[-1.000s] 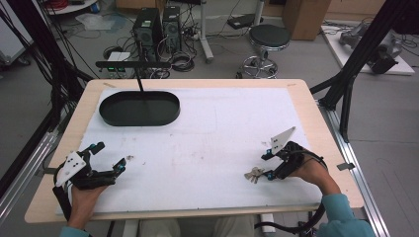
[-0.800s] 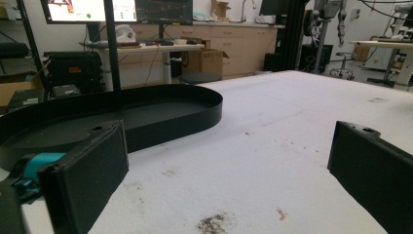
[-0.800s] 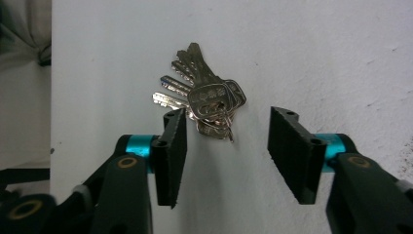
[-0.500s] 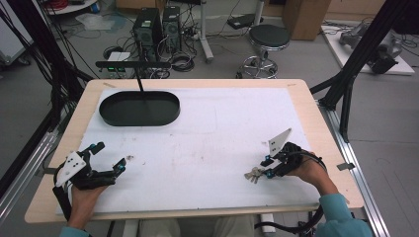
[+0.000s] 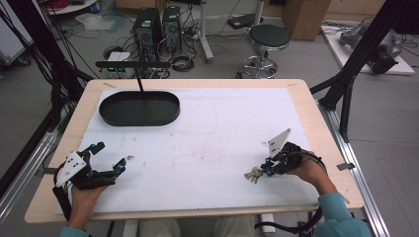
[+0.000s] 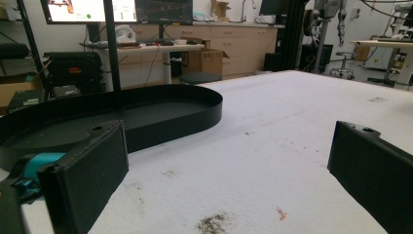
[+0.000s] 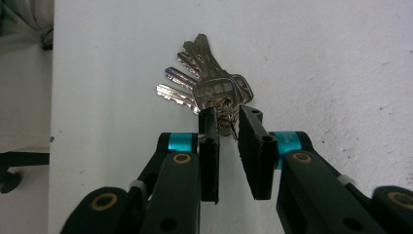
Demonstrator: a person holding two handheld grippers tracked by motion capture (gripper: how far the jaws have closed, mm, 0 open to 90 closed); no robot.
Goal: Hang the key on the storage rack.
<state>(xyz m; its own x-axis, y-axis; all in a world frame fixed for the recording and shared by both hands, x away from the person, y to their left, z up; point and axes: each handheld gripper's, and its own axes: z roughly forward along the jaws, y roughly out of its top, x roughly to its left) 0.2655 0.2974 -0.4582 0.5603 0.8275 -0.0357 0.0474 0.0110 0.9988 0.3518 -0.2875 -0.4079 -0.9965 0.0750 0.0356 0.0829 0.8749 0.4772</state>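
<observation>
Near the table's (image 5: 207, 148) right edge, right gripper (image 7: 228, 122) closing onto bunch of keys (image 7: 209, 83) at the heads: light, stiff, slippery, prone to swinging; left gripper (image 6: 229, 161) released, empty.

Fanned silver keys (image 7: 207, 85) on white tabletop
</observation>
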